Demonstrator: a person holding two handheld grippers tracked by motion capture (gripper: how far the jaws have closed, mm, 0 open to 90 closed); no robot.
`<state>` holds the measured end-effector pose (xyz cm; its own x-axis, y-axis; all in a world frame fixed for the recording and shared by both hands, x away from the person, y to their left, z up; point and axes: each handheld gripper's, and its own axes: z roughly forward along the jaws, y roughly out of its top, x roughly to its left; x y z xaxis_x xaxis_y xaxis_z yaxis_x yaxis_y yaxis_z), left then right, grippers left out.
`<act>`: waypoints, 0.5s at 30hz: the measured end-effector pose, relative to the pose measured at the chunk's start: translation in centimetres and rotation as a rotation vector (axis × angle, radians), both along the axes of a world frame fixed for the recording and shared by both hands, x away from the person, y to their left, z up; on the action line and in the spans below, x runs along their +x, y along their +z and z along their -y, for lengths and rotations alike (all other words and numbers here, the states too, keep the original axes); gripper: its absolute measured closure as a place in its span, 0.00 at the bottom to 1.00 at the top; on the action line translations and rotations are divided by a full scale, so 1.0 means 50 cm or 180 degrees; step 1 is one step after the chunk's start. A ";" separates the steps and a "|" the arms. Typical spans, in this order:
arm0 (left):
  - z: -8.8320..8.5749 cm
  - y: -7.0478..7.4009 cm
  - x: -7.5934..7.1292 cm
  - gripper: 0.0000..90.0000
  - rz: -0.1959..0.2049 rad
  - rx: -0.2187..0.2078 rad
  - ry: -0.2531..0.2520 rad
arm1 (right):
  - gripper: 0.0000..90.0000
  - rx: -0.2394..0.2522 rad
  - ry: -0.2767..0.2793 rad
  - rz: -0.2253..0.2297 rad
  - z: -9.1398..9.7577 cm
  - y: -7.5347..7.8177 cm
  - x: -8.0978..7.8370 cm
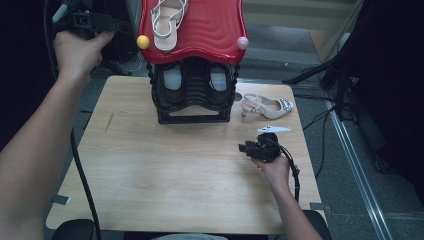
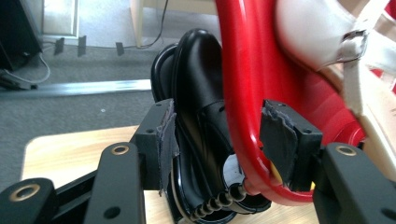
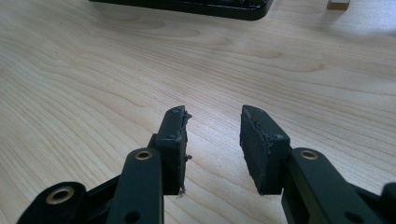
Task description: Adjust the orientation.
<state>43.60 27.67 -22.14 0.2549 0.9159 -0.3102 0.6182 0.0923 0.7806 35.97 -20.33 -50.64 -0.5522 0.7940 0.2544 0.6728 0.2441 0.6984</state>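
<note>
The left gripper (image 2: 217,135) is reaching in at the upper corner of the shoe rack, its jaws standing apart on either side of the red shelf's (image 2: 243,93) rolled rim; the rim is sitting between the pads (image 2: 279,140) but I cannot tell whether they are pressing on it yet, so it looks like a hold being lined up, probably to steady or shift the rack rather than to take a shoe. Just behind that rim a black shoe (image 2: 201,88) is standing on the tier below. The right gripper (image 3: 212,140) is waiting low over the bare wooden table (image 3: 93,84), jaws spread with nothing between them, kept near the stray shoe, I'd guess, so it is ready to pick it up. From the high view, the left gripper (image 1: 82,20) is being held up beside the rack's top left corner, and the right gripper (image 1: 257,148) is resting at the table's right side. Counting shoes: one white strappy sandal (image 1: 167,22) is lying on the red shelf, two black shoes (image 1: 192,82) are sitting side by side in the black rack (image 1: 192,117) below, and one pale heeled sandal (image 1: 267,106) is lying on the table just right of the rack, its partner seemingly the one up top.
</note>
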 end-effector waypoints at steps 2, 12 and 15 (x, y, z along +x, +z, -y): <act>-0.003 -0.014 -0.003 0.51 -0.0014 0.0060 0.0007 | 0.71 0.0016 -0.0016 0.0010 -0.002 0.002 0.000; -0.015 -0.087 -0.012 0.53 -0.0135 0.0179 -0.0009 | 0.81 0.0135 -0.0136 0.0031 0.008 0.011 0.005; -0.016 -0.113 -0.016 0.53 -0.0118 0.0168 0.0012 | 0.82 0.0185 -0.0151 -0.0007 0.010 0.011 0.006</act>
